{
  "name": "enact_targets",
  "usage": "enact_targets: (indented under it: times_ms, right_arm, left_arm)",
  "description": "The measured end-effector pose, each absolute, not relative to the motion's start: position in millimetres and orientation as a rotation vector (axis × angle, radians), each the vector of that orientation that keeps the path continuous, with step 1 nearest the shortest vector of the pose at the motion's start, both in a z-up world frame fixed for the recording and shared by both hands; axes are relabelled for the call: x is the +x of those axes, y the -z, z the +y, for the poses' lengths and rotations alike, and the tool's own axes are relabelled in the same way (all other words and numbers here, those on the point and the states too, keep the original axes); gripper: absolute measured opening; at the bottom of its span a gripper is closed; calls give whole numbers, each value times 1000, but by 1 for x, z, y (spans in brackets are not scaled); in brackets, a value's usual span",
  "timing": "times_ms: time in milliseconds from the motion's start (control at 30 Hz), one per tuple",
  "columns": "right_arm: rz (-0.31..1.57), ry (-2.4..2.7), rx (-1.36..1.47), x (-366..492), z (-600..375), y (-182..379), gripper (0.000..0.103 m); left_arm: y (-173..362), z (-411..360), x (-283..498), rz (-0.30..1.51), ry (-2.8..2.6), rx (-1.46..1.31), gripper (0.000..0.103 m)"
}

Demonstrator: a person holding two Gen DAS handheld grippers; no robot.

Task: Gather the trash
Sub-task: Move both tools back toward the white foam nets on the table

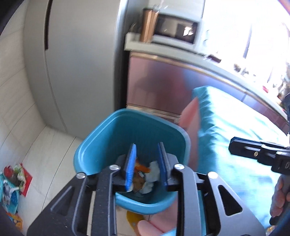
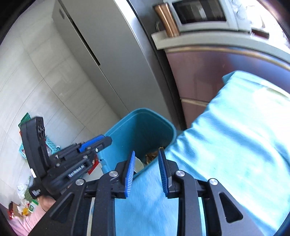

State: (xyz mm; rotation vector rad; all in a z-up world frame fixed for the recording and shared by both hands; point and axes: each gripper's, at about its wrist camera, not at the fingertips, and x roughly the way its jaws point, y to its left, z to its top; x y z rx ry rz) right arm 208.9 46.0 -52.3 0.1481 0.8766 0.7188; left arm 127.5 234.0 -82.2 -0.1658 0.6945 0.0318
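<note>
Beside the fridge [image 1: 76, 63] the teal bin [image 1: 101, 130] already holds wrappers [image 1: 143, 174], my left gripper [image 1: 147, 167] and right gripper [image 2: 147, 172] hang released and empty, but litter [image 2: 23, 205] remains on the far-left floor.

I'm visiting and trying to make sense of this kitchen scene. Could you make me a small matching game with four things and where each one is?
Things:
1. bin
2. microwave
3. scraps
4. left gripper

Places:
A. on the counter beside the tall fridge
B. at the bottom of the bin
C. on the floor next to the turquoise cloth
D. over the bin, open and empty

Pairs: 1-C, 2-A, 3-B, 4-D
</note>
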Motion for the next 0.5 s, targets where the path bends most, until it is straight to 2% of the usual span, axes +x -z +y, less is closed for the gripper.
enact_targets:
  times_ms: [67,200,333,500]
  right_arm:
    - [836,-706,151,195,29,43,32]
    - [777,-667,163,169,-9,30,35]
    - [723,-589,164,144,-49,20,40]
    - [687,-480,203,118,-100,18,41]
  left_arm:
    - [69,220,119,658,17,-157,36]
    - [50,187,107,606,133,-136,44]
    - [39,145,100,589,263,-108,47]
    - [34,85,95,589,414,-59,48]
